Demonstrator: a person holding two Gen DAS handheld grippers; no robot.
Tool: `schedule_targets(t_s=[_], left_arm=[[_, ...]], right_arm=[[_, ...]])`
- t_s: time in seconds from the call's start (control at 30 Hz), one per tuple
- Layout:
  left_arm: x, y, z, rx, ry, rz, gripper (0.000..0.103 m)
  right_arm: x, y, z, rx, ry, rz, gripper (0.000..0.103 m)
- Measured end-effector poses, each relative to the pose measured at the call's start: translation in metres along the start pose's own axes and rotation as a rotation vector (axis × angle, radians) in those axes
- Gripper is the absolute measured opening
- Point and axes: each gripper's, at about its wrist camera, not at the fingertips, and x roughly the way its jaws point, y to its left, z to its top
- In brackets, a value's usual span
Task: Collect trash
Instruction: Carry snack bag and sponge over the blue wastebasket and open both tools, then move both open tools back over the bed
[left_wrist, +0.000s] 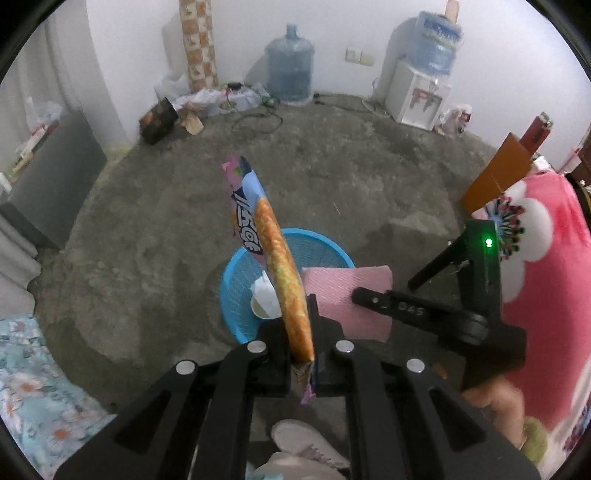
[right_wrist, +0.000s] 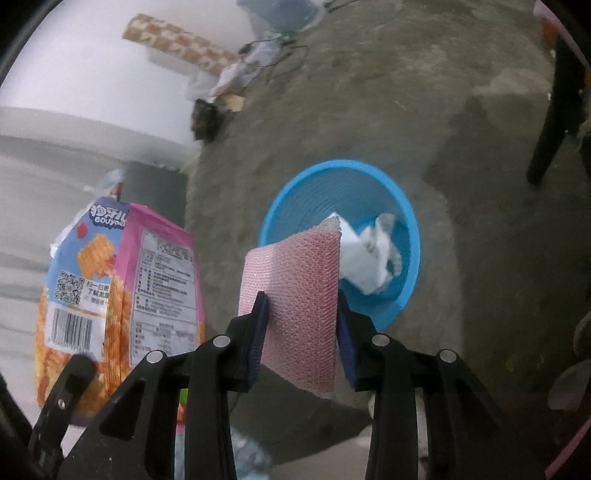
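Observation:
My left gripper (left_wrist: 301, 334) is shut on a snack bag (left_wrist: 271, 243), orange, pink and blue, held edge-on above the floor; its printed face shows in the right wrist view (right_wrist: 122, 295). My right gripper (right_wrist: 301, 332) is shut on a pink sponge (right_wrist: 295, 299), which also shows in the left wrist view (left_wrist: 351, 295). Both hang just over the near side of a blue basket (left_wrist: 325, 247), also in the right wrist view (right_wrist: 406, 210). White crumpled paper (right_wrist: 369, 254) and a paper cup (left_wrist: 264, 299) lie in the basket.
Bare concrete floor (left_wrist: 166, 229) all round. Water jug (left_wrist: 290, 66), dispenser (left_wrist: 419, 96) and clutter along the far wall. A grey cabinet (left_wrist: 51, 177) at left, a black chair leg (right_wrist: 554, 122) at right, floral cloth (left_wrist: 40, 380) lower left, my shoe (left_wrist: 303, 443) below.

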Motion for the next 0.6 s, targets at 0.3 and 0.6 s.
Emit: schedule_targets(t_s=[0.3,0.6], left_arm=[[0.012,-0.003,0.007,-0.099,-0.023,-0.035,0.054],[-0.075,0.018,-0.005,-0.169,-0.151,-0.033,0.062]], right_arm=[[0.031,-0.057,0.003,0.178,0.035,-0.073,0.068],[-0.014,-0.061,-0.016,0.150,-0.046,-0.024,0.068]])
